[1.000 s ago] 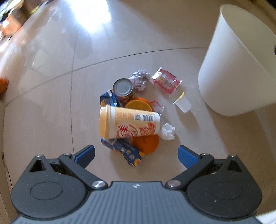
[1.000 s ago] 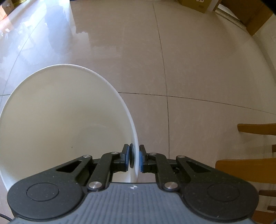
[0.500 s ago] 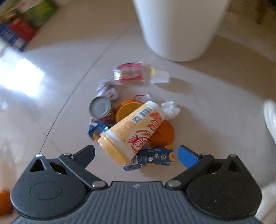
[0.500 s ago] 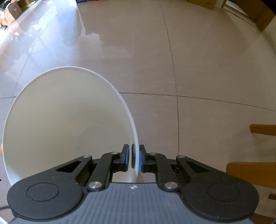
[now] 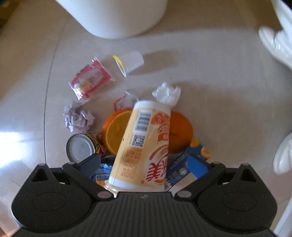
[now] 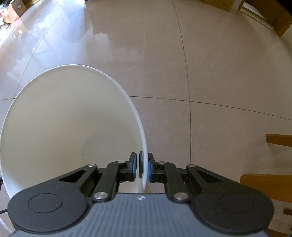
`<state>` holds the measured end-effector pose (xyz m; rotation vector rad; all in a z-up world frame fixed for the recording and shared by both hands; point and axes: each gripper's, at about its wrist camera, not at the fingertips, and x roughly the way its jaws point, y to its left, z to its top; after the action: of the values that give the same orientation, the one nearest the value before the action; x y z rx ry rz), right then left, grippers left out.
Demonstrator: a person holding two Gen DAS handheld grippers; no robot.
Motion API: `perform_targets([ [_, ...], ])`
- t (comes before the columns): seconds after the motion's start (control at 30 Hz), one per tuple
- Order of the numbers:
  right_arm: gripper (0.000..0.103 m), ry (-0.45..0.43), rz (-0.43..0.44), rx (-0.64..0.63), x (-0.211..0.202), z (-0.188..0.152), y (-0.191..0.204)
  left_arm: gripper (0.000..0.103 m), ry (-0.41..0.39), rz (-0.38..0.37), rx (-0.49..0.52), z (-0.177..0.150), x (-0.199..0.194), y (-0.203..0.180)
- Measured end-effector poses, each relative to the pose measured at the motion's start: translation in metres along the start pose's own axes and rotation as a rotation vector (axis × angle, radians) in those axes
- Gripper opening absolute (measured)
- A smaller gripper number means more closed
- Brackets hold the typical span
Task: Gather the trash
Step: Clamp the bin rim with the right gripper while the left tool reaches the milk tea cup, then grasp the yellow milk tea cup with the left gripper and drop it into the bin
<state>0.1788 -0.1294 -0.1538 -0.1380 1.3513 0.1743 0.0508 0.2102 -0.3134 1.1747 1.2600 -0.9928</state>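
One yogurt cup point(image 5: 144, 145), two orange halves point(image 5: 116, 131), one bin point(image 6: 73, 127)

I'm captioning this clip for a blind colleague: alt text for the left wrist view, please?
The open left gripper straddles a tipped yellow drink cup atop floor litter: orange halves, a can, crumpled paper. A white bin stands beyond.

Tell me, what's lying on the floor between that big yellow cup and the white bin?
In the left wrist view, a crumpled white tissue lies just past the yellow cup; farther on, a small clear plastic cup lies on its side before the white bin.
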Motion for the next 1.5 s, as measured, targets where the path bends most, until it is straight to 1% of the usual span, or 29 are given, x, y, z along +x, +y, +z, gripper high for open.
perform_targets([
  [0.07, 0.014, 0.001, -0.003, 0.003, -0.001, 0.000, 0.001, 0.088, 0.027, 0.009, 0.043, 0.000, 0.009, -0.004],
  [0.1, 0.014, -0.001, -0.004, 0.007, 0.000, 0.001, 0.001, 0.086, 0.034, 0.017, 0.055, 0.000, 0.013, -0.005],
  [0.13, 0.014, -0.002, -0.005, 0.011, -0.001, 0.001, 0.001, 0.083, 0.037, 0.018, 0.053, -0.001, 0.017, -0.007],
  [0.23, 0.014, -0.005, -0.007, 0.014, 0.001, 0.000, 0.001, 0.081, 0.029, 0.007, 0.029, 0.002, 0.023, -0.007],
  [0.3, 0.014, -0.007, -0.006, 0.016, 0.003, -0.001, 0.000, 0.076, 0.019, 0.018, 0.034, 0.004, 0.026, -0.010],
  [0.33, 0.014, -0.009, -0.006, 0.017, 0.003, -0.001, 0.000, 0.069, 0.012, 0.028, 0.033, 0.005, 0.026, -0.010],
  [0.37, 0.014, -0.009, -0.006, 0.016, 0.004, -0.002, 0.000, 0.069, 0.011, 0.030, 0.022, 0.005, 0.027, -0.010],
  [0.47, 0.014, -0.005, -0.004, 0.019, 0.004, -0.001, -0.001, 0.069, -0.024, -0.008, -0.049, 0.005, 0.018, -0.003],
  [0.57, 0.014, 0.001, -0.002, 0.013, 0.004, -0.001, -0.001, 0.069, -0.058, -0.010, -0.095, 0.006, 0.003, 0.003],
  [0.67, 0.014, 0.006, 0.003, 0.017, 0.003, 0.001, -0.002, 0.069, -0.093, -0.029, -0.151, 0.007, -0.019, 0.011],
  [0.83, 0.014, 0.011, 0.001, 0.001, 0.005, 0.001, -0.001, 0.069, -0.142, -0.036, -0.201, 0.011, -0.054, 0.019],
  [1.0, 0.014, 0.023, 0.014, 0.006, 0.007, 0.004, -0.004, 0.069, -0.168, -0.007, -0.231, 0.015, -0.095, 0.027],
  [1.13, 0.014, 0.028, 0.017, 0.007, 0.007, 0.008, -0.005, 0.069, -0.199, 0.001, -0.247, 0.024, -0.136, 0.040],
  [1.23, 0.014, 0.040, 0.020, 0.008, 0.008, 0.011, -0.006, 0.069, -0.235, 0.023, -0.236, 0.036, -0.173, 0.052],
  [1.37, 0.014, 0.061, 0.030, 0.023, 0.010, 0.015, -0.010, 0.069, -0.292, 0.050, -0.223, 0.060, -0.221, 0.072],
  [1.4, 0.014, 0.063, 0.032, 0.028, 0.010, 0.016, -0.011, 0.069, -0.308, 0.064, -0.218, 0.069, -0.231, 0.076],
  [1.5, 0.014, 0.063, 0.031, 0.022, 0.011, 0.018, -0.012, 0.069, -0.348, 0.074, -0.193, 0.096, -0.249, 0.084],
])
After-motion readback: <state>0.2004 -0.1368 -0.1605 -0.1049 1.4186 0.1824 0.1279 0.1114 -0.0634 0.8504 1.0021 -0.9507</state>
